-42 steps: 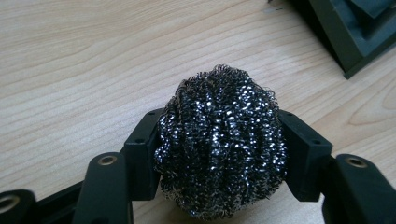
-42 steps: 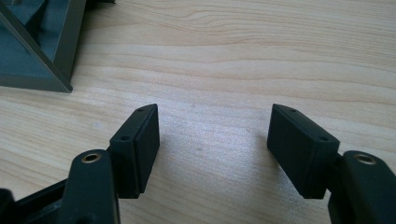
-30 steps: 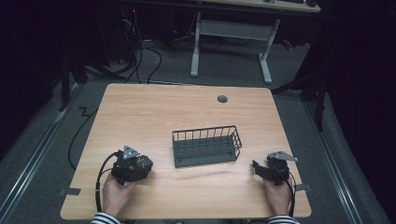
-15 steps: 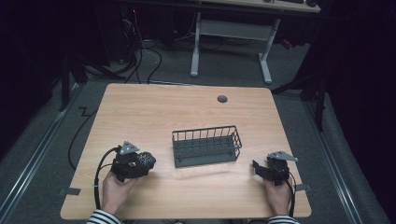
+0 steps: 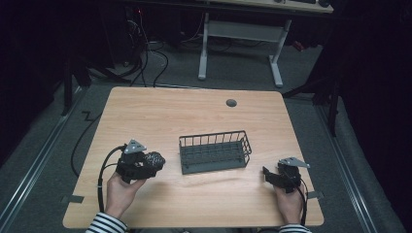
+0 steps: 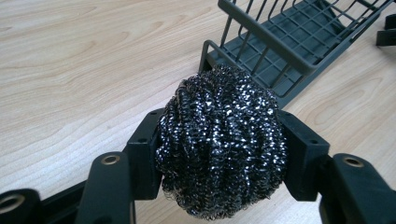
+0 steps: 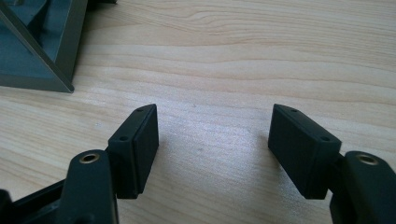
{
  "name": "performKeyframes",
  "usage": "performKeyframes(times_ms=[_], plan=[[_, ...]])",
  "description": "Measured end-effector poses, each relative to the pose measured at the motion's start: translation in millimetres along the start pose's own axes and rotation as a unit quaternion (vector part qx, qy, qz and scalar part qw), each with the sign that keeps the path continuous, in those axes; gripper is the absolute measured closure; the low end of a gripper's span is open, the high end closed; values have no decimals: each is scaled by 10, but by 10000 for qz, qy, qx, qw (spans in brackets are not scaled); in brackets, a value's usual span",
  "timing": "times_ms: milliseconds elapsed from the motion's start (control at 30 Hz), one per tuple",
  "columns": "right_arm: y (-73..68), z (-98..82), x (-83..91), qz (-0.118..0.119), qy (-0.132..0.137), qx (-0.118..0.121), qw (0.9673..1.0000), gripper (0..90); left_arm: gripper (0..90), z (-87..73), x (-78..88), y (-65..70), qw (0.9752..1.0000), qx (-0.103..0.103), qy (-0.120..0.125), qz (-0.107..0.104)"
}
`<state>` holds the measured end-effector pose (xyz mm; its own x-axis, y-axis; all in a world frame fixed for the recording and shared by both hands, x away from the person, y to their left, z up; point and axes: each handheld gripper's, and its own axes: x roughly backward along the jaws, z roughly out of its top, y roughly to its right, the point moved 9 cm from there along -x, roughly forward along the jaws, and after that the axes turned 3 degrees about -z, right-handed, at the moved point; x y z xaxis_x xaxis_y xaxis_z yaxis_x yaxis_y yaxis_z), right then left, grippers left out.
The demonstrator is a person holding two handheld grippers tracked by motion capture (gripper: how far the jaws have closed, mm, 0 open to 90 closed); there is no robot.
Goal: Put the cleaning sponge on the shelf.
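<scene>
Inspecting the left gripper [image 5: 154, 160] first, we find it clenched on a steel-wool scourer [image 6: 222, 140]: in the left gripper view both black pads press into the sides of the dark, shiny ball of wound wire, which bulges above and below them. We see no contact between the scourer and the wooden table [image 5: 194, 116]; it hangs in the jaws over bare tabletop. From the high view we place the scourer [image 5: 154, 159] at the near left part of the table, just beside the left end of the grey wire basket [image 5: 214, 151] and apart from it. The left gripper view confirms this, with a corner of the basket [image 6: 261, 56] rising close behind the ball. The basket stands upright near the table's middle, and we see nothing inside it.

Turning to the right gripper [image 7: 212, 140], we record it released: its two jaws stand wide apart with only wood grain between them. In the high view the right gripper [image 5: 272, 175] sits low at the near right of the table, well apart from the scourer, with the basket between the two. A corner of the basket's base [image 7: 42, 70] appears at the upper left of the right gripper view. Each gripper is held by a hand; a striped sleeve [image 5: 104, 224] shows at the left wrist.
</scene>
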<state>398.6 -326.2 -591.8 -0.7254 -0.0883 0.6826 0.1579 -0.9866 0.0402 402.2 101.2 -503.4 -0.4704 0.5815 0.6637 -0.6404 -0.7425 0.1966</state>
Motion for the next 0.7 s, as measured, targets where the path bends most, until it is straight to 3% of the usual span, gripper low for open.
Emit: performKeyframes(times_ms=[300,633,700], plan=[[-2,-1,1,2,-10,2,10000,332,418,120,53,57,9999,-116,-41,-116],[-7,-1,-3,-32,-7,39,10000,331,418,356,128,112,9990,-38,172,-423],[-8,-1,-4,-39,-7,49,10000,331,418,406,144,124,9990,-101,163,-414]])
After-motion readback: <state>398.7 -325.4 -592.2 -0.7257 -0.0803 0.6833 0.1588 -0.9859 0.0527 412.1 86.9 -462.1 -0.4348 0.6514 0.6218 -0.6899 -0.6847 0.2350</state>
